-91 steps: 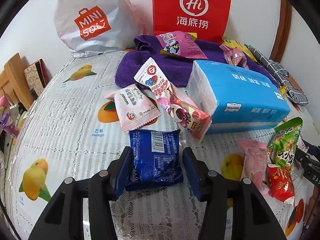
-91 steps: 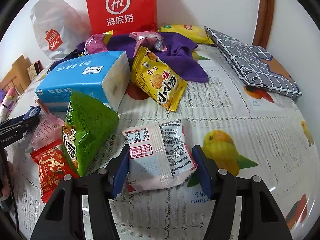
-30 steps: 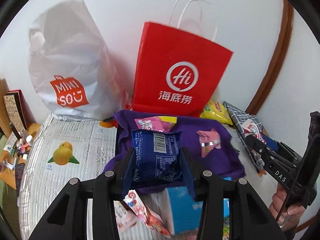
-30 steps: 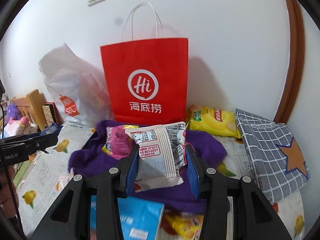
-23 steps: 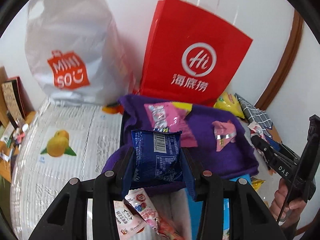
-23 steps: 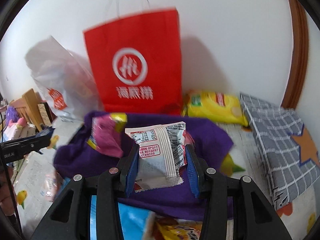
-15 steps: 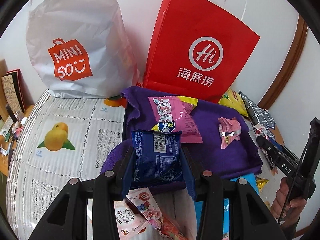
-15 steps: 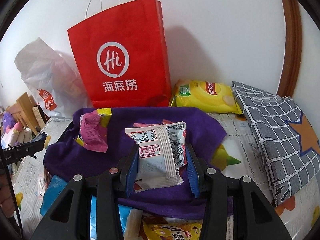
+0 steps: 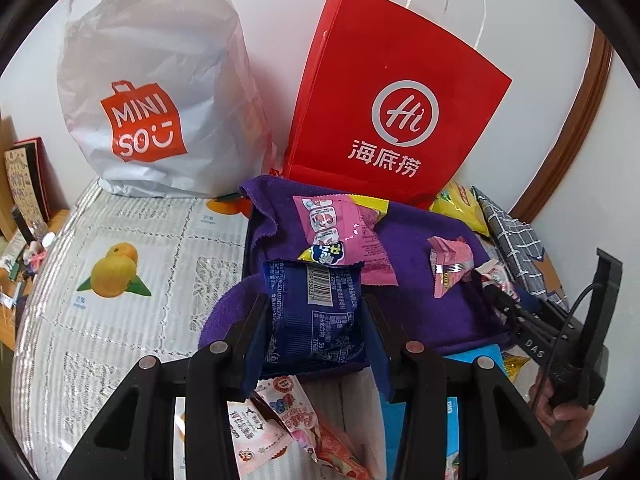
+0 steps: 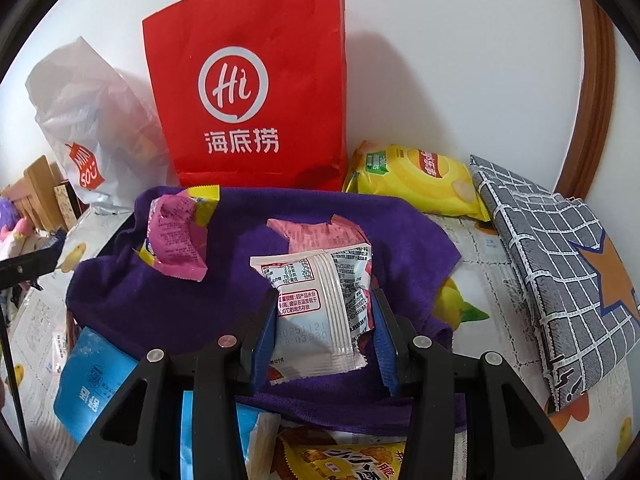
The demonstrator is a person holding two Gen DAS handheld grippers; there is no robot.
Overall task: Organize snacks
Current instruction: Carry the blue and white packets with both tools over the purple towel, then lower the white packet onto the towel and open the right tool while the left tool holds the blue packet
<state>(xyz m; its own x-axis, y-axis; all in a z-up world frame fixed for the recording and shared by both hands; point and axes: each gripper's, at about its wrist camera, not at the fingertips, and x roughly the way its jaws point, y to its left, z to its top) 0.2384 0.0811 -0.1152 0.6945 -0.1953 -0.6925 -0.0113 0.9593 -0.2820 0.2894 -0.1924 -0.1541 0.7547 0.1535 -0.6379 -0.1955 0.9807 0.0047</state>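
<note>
Between the blue pads of the left tool [image 9: 314, 324] a dark blue snack packet [image 9: 314, 312] is clamped, hanging above the near edge of the purple towel [image 9: 416, 248]. Likewise the right tool [image 10: 324, 336] is clenched on a white snack packet [image 10: 316, 312] (barcode side and print facing the camera) over the same towel. On it lie a pink-and-yellow packet [image 9: 340, 236] and a smaller pink packet [image 9: 450, 264]. Behind stand a red paper bag [image 10: 248, 80] and a white plastic bag [image 9: 152, 80]; a yellow crisp bag [image 10: 420, 180] and a grey checked cloth [image 10: 560, 264] lie to the right on the fruit-printed worktop [image 9: 120, 280].
</note>
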